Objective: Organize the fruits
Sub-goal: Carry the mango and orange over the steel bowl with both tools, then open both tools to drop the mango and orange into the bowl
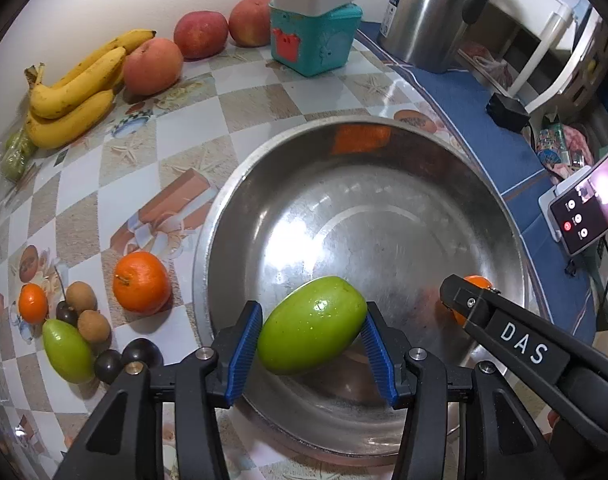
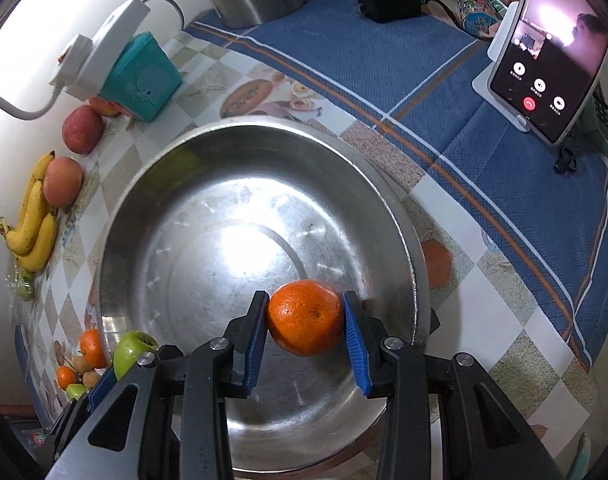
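My left gripper (image 1: 312, 330) is shut on a green oval fruit (image 1: 312, 326), held over the near inside of a wide steel bowl (image 1: 384, 152). Over the same steel bowl (image 2: 175, 168), my right gripper (image 2: 304, 320) is shut on a tangerine (image 2: 304, 322), near its right side. That tangerine (image 1: 478, 283) peeks out behind the right gripper's black finger in the left wrist view. The green fruit (image 2: 131, 350) shows at the bowl's lower left in the right wrist view. Nothing lies inside the bowl.
Left of the bowl lie a tangerine (image 1: 141, 282), a smaller one (image 1: 32, 303), another green fruit (image 1: 67, 350), brown longans (image 1: 81, 298) and dark round fruits (image 1: 141, 352). Bananas (image 1: 75, 88), apples (image 1: 199, 34), a teal box (image 1: 314, 38), a kettle (image 1: 428, 12) and a phone (image 2: 548, 60) stand behind.
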`<state>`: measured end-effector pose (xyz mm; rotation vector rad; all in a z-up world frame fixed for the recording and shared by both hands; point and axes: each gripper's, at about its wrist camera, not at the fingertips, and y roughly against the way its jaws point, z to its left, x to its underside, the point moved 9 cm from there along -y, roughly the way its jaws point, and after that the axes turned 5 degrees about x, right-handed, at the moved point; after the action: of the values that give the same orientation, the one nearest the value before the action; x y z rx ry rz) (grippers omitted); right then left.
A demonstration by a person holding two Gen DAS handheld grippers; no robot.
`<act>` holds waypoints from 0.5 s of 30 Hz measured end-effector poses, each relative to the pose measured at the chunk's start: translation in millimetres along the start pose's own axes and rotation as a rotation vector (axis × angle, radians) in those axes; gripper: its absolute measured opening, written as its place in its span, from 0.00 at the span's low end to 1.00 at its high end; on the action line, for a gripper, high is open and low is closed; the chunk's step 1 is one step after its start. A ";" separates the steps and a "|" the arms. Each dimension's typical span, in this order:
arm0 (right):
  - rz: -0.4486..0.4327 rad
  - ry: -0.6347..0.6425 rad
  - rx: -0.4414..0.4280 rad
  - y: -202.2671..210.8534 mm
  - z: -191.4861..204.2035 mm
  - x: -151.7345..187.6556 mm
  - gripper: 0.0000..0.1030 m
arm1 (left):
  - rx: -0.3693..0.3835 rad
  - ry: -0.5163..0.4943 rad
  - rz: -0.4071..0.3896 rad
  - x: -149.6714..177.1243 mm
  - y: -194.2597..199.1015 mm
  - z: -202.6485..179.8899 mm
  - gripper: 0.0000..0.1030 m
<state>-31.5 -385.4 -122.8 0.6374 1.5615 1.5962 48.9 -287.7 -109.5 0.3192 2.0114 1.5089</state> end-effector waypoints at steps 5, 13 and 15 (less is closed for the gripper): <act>0.021 0.006 0.002 -5.3 -0.7 4.8 0.38 | -0.009 -0.005 0.021 4.6 -9.1 0.3 0.52; 0.019 0.021 0.018 -6.0 1.0 5.2 0.38 | -0.016 -0.008 0.040 9.4 -16.8 1.3 0.53; 0.020 0.022 0.024 -7.2 2.6 5.1 0.38 | -0.017 -0.010 0.037 9.2 -16.9 0.7 0.54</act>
<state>-30.9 -380.3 -130.4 0.6520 1.5970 1.6071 44.7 -287.8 -128.3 0.3588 1.9935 1.5436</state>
